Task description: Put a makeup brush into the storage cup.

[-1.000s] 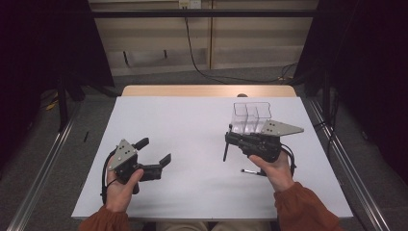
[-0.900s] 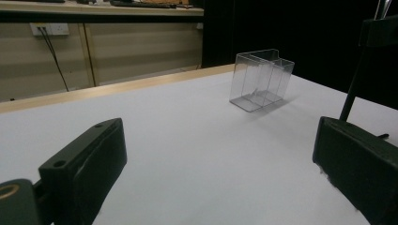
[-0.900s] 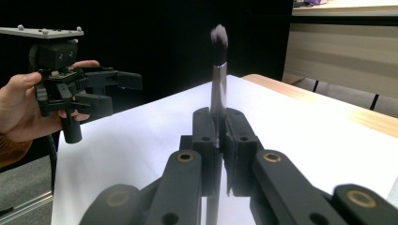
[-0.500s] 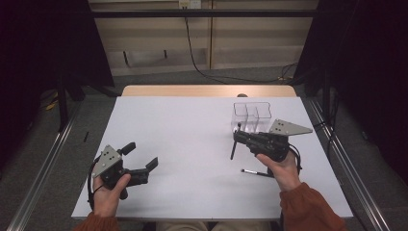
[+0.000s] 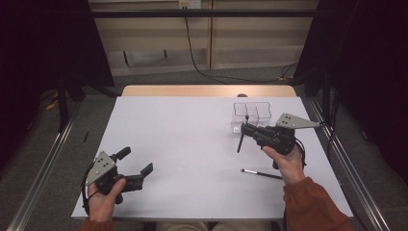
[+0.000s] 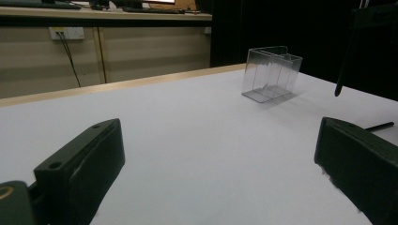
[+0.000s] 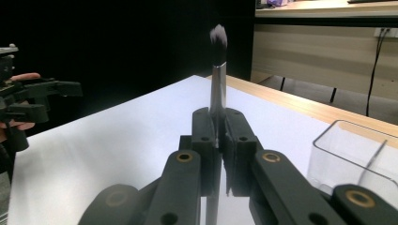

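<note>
Broadly, the white surface (image 5: 192, 144) carried everything, with a clear plastic organizer (image 5: 250, 113) standing toward its far right side. The right gripper (image 5: 244, 129) was held just in front of that organizer, its fingers (image 7: 202, 140) pressed together on the handle of a makeup brush (image 7: 217, 89). In the right gripper view the brush stood with its long axis running up between the fingers, the dark bristle tip at the top and the metal ferrule just below it. From the high view the same brush hung at a slant, one end rising toward the organizer and the other (image 5: 239, 144) dropping toward the surface, near the person's side. The left gripper (image 5: 135, 162) hovered low over the near left corner, well apart from the right one, its fingers (image 6: 80, 164) spread wide with only bare surface between them. A second, thinner brush (image 5: 262, 173) lay flat on the surface just beside the right hand (image 5: 288, 163), its long axis running roughly left to right.
</note>
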A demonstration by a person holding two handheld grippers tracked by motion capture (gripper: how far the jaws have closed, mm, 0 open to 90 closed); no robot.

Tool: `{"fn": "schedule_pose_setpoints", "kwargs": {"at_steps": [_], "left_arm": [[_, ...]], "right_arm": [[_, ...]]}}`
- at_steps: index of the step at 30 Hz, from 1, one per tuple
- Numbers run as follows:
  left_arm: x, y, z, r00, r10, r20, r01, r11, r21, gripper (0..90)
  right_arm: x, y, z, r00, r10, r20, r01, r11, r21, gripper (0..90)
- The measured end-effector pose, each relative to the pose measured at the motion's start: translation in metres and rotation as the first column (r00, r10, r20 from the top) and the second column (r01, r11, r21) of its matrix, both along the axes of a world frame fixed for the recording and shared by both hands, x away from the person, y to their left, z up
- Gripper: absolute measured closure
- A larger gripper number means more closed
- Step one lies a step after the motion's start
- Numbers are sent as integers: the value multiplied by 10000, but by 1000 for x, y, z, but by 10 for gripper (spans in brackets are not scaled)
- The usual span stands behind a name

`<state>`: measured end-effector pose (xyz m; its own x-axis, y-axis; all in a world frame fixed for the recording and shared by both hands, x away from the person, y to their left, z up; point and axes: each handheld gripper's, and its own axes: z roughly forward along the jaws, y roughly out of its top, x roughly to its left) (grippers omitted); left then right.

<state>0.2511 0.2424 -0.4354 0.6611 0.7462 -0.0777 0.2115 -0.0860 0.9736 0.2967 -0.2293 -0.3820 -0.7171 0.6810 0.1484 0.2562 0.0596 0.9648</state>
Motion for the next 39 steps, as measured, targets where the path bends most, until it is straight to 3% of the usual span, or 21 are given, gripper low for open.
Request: {"fn": "schedule_pose_setpoints", "kwargs": {"at_steps": [22,39], "left_arm": [[-7,2,-1,10000,-44,-54,45,9999,146,21],[-7,1,-1,9999,-101,-76,103,9998,197,22]], "right_arm": [[31,-17,31,9960,-807,387,803,9967,110,841],[60,-18,41,9924,-1164,390,1164,9932,40,841]]}}
